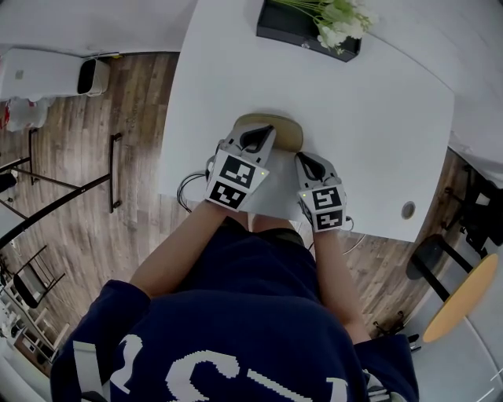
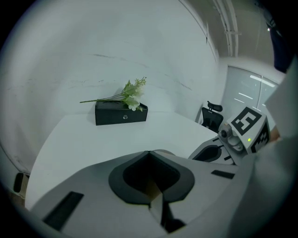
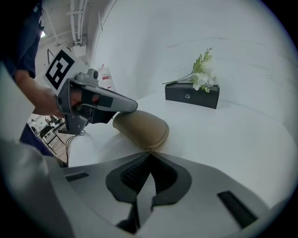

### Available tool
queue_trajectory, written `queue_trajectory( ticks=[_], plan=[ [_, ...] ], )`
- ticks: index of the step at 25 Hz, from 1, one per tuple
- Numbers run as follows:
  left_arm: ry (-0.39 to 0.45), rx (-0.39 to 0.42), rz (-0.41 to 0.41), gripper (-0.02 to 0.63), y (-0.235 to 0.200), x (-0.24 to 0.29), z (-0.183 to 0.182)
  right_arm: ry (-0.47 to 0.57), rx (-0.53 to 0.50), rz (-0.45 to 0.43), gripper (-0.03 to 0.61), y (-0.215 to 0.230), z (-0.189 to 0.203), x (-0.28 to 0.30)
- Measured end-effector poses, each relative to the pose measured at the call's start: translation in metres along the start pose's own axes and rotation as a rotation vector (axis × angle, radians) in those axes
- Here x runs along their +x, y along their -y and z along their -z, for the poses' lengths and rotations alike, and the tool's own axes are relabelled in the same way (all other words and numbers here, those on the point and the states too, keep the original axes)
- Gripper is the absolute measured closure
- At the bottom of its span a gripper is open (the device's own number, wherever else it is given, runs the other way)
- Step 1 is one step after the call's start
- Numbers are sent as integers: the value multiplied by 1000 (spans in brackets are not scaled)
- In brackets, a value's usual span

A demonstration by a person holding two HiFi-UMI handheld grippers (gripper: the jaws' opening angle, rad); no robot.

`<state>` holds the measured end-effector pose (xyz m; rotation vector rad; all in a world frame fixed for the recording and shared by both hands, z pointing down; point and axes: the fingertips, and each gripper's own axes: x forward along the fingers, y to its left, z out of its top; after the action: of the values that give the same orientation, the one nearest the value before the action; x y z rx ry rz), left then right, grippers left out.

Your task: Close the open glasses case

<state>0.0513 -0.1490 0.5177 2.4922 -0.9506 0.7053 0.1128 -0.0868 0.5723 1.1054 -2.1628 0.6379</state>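
A tan glasses case [image 3: 142, 126] lies on the white table [image 1: 369, 118] with its domed lid down and a seam along its near edge; the head view shows the glasses case [image 1: 277, 126] just past both grippers. My left gripper [image 3: 122, 106] rests its closed fingers on top of the case from the left. In its own view the left gripper [image 2: 150, 152] has its tips together, with a bit of tan below them. My right gripper [image 3: 150, 152] is shut, tips meeting right at the case's near edge, nothing seen between them. Head view: left gripper [image 1: 255, 138], right gripper [image 1: 308, 163].
A black box [image 1: 302, 31] with white flowers [image 1: 339, 22] stands at the table's far side. A round hole [image 1: 407, 210] sits near the table's right front corner. Wooden floor, a round stool [image 1: 460, 298] and dark chair frames surround the table.
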Motion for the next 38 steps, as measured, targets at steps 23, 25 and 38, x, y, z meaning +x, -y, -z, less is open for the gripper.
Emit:
queue_trajectory(
  ticks=[23, 25, 38],
  plan=[
    [0, 49, 64, 601, 2, 2, -1, -9, -72, 46, 555, 24, -10, 4],
    [-2, 56, 62, 601, 2, 2, 0, -15, -110, 47, 555, 33, -14, 6],
    [-42, 13, 82, 601, 9, -12, 11, -95, -248, -178, 555, -7, 0, -4]
  ],
)
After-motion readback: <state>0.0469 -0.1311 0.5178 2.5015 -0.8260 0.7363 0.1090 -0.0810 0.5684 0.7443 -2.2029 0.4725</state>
